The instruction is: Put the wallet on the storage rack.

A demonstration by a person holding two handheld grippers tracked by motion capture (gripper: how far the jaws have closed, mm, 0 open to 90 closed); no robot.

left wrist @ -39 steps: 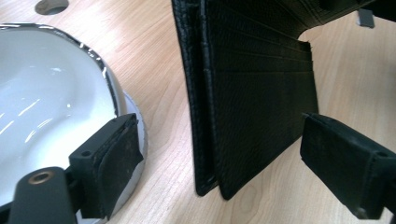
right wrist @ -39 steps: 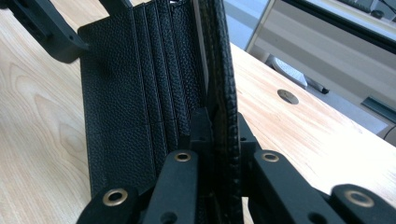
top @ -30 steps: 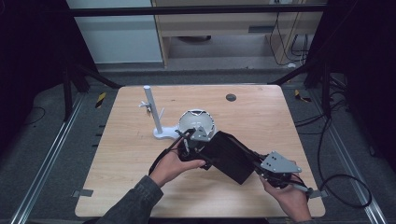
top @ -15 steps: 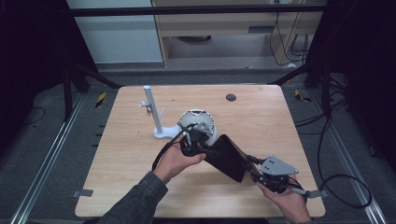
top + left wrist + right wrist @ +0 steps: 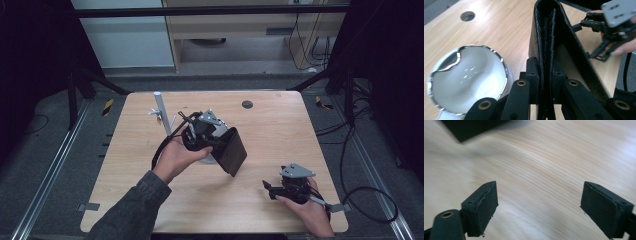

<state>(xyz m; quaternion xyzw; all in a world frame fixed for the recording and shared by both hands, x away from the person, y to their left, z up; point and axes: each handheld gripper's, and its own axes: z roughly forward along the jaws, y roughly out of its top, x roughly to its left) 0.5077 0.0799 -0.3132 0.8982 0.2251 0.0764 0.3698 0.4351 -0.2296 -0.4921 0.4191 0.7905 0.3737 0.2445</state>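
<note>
One black wallet (image 5: pixel 233 150) hangs above the table (image 5: pixel 280 125), pinched at its edge by the left gripper (image 5: pixel 545 82). The right gripper (image 5: pixel 539 207), jaws just opened wide, holds nothing. One white stand (image 5: pixel 162 114) rises nearby.

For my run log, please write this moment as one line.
left gripper: shut on black pouch, lifted | right gripper: jaws just opened, nothing between, over table | chrome dome: on table

Grey sleeve (image 5: pixel 131 207), black tools
</note>
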